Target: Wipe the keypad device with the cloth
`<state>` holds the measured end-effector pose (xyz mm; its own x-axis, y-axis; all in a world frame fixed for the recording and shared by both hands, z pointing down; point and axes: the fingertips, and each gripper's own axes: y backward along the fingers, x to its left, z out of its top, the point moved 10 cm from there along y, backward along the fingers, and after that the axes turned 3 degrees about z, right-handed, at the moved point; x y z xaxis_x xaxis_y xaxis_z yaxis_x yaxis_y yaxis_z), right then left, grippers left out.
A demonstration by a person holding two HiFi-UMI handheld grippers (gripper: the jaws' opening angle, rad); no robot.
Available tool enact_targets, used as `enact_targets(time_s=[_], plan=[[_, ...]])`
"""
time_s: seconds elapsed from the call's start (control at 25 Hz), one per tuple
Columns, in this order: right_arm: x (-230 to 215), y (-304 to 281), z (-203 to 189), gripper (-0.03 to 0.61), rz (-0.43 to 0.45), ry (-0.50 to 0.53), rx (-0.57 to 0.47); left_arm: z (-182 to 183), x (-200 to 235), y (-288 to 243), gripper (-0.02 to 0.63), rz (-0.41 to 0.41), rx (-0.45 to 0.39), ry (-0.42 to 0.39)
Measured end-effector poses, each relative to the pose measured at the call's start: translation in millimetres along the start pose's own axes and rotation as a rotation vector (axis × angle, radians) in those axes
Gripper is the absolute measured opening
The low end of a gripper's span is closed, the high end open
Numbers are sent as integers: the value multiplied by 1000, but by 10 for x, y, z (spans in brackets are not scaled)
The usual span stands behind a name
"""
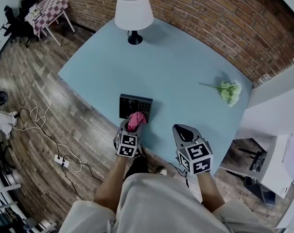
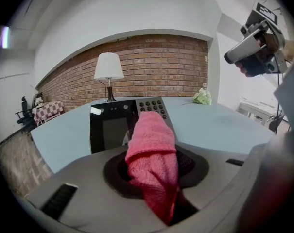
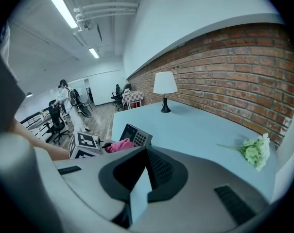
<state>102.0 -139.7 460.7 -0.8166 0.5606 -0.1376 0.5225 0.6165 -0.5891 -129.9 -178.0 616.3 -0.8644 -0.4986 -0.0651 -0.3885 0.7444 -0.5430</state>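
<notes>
I had my left gripper (image 1: 130, 130) squeezed shut on the pink cloth (image 1: 135, 121), right over the keypad device (image 1: 135, 104), ready to rub it; my right gripper (image 1: 184, 132), closed and empty, waited beside the device.

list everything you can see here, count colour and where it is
light blue table: one, light blue, middle of the head view, beside the brick wall
black keypad device with a screen: one, black, near table edge, ahead of the left gripper
pink knitted cloth: one, pink, in the left gripper, tip by the device's near edge
white-shaded table lamp: one, white shade, black base, far end of the table
bunch of flowers: one, white and green, lying at the table's right
checkered table: one, red and white, far left
power strip: one, white, wooden floor, left
left gripper: one, grey, shut on the cloth
right gripper: one, grey, jaws together, empty
</notes>
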Motion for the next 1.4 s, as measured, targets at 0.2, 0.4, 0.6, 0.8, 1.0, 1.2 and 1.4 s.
enact_targets(time_s=[0.2, 0.4, 0.6, 0.8, 1.0, 1.2, 1.4], plan=[[-1, 14, -15, 2, 2, 3, 2, -94, -45, 16, 166, -5, 20, 10], [10, 35, -8, 2, 4, 5, -3, -207, -69, 28, 166, -23, 45, 11], [6, 82, -12, 2, 5, 8, -10, -249, -60, 26, 166, -54, 49, 88], [29, 149, -15, 2, 3, 9, -27, -103, 29, 128, 162, -98, 21, 154], [23, 223, -62, 2, -1, 8, -33, 492, 87, 224, 161, -92, -140, 119], [45, 289, -86, 2, -7, 1, -43, 951, 96, 15, 163, -89, -189, 42], [5, 365, -118, 2, -33, -22, -46, 937, 85, -189, 163, -84, -128, 25]])
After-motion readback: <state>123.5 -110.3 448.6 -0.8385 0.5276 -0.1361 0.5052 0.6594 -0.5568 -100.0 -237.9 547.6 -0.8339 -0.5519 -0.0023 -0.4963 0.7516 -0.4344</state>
